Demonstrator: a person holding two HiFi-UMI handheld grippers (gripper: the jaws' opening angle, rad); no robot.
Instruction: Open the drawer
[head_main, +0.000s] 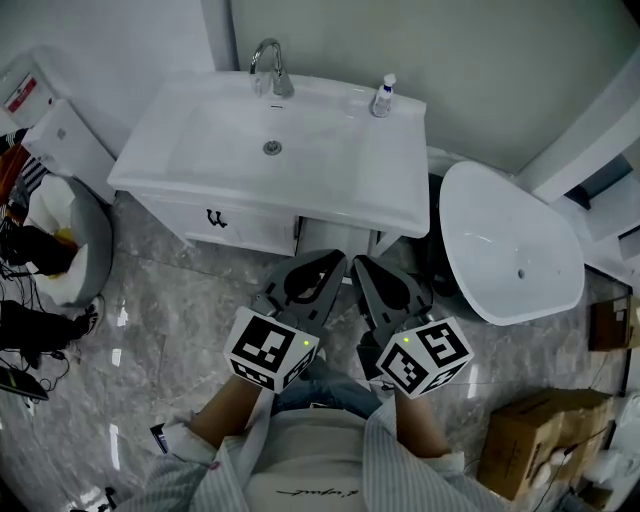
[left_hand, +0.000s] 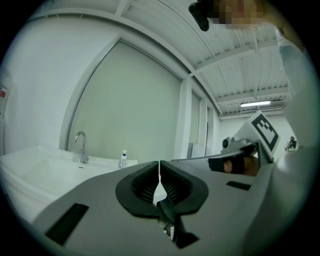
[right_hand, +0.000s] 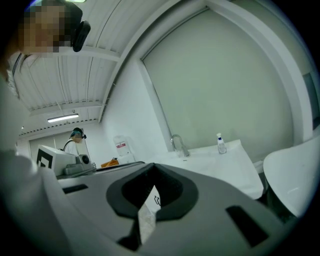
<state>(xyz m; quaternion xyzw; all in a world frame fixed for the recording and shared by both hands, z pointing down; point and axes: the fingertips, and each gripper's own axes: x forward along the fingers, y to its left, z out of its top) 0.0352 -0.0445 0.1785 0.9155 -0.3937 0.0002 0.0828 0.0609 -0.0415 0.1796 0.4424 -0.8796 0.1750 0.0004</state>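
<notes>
Left tool (head_main: 332, 262) and right tool (head_main: 362, 266) closed, empty; white drawer (head_main: 252, 230) (dark handle (head_main: 215, 217)) seemingly shut.

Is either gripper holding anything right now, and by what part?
Nothing is held. The left gripper and the right gripper both have their jaws together on nothing, short of the drawer, whose handle is untouched.

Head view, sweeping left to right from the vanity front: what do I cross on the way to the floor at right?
In order: black drawer handle → chrome faucet → small clear bottle with white cap → white oval basin on the floor.
</notes>
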